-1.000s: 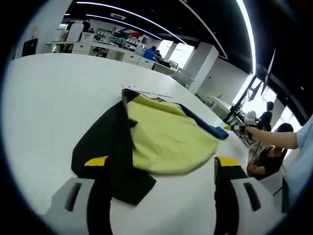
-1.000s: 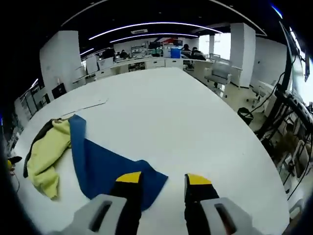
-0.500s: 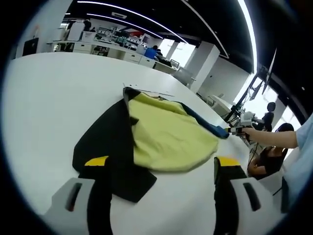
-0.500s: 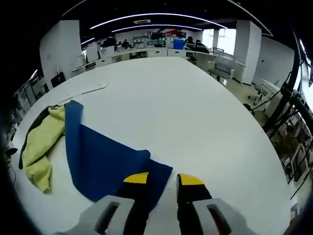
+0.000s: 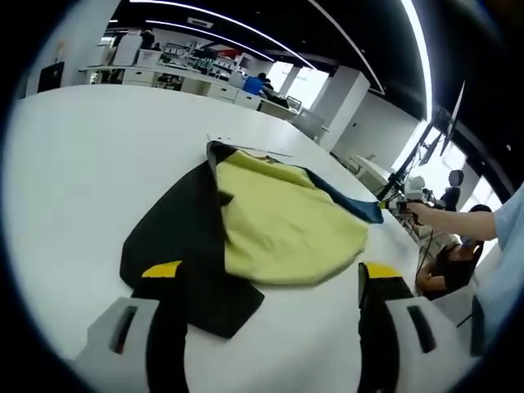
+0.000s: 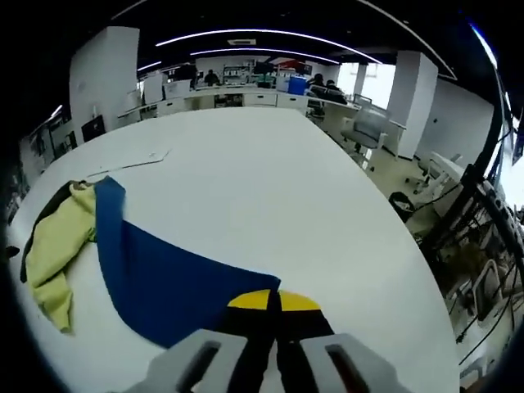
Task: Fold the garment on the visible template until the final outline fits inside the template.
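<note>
The garment lies on the white table (image 5: 74, 164), with a black part (image 5: 176, 237), a yellow-green part (image 5: 282, 225) and a blue part (image 5: 348, 205). My left gripper (image 5: 270, 270) is open, its left jaw over the black hem and its right jaw over bare table. In the right gripper view the blue part (image 6: 164, 266) spreads flat, with the yellow-green part (image 6: 49, 246) bunched at the left. My right gripper (image 6: 277, 301) is shut on the blue part's near corner. A thin flat sheet (image 6: 135, 160) lies beyond the garment.
A person's hand (image 5: 434, 214) holds the right gripper at the table's far side in the left gripper view. Desks, chairs and people stand in the office behind. The table edge (image 6: 409, 270) curves away on the right, with cables below it.
My right gripper's jaws have closed together on the blue corner, and the blue part now lies more spread out. The left gripper stays open in place.
</note>
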`<action>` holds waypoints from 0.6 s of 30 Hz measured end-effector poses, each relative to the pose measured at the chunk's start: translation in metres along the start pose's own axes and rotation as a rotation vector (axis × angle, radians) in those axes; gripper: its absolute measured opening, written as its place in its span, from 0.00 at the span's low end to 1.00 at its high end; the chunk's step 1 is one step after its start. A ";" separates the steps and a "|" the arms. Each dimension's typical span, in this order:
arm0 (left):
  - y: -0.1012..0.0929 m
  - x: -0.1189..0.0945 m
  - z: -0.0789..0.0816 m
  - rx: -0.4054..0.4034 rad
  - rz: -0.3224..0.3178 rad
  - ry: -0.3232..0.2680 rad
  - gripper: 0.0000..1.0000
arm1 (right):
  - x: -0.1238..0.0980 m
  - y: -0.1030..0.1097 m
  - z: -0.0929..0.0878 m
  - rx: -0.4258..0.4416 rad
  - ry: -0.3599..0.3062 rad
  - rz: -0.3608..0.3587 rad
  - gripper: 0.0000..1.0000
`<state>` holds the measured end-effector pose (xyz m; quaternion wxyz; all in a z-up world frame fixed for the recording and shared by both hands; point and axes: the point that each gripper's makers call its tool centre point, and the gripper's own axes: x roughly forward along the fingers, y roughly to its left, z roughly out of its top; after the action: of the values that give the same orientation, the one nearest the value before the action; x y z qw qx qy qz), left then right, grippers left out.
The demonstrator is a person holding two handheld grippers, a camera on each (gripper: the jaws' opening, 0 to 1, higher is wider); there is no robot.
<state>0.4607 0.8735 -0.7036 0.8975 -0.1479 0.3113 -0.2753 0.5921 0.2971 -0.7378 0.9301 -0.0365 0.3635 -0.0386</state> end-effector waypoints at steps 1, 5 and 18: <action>0.000 0.000 0.000 -0.001 0.001 0.000 0.84 | -0.003 0.000 0.004 0.000 -0.004 -0.010 0.00; 0.002 0.002 -0.002 -0.001 0.005 0.010 0.84 | 0.009 -0.010 0.019 -0.008 -0.012 -0.035 0.00; 0.009 0.009 -0.008 -0.002 0.016 0.055 0.84 | 0.055 -0.029 0.039 -0.057 0.023 -0.055 0.00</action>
<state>0.4651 0.8747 -0.7175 0.8906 -0.1389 0.3372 -0.2719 0.6572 0.2645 -0.7434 0.9229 -0.0727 0.3742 -0.0543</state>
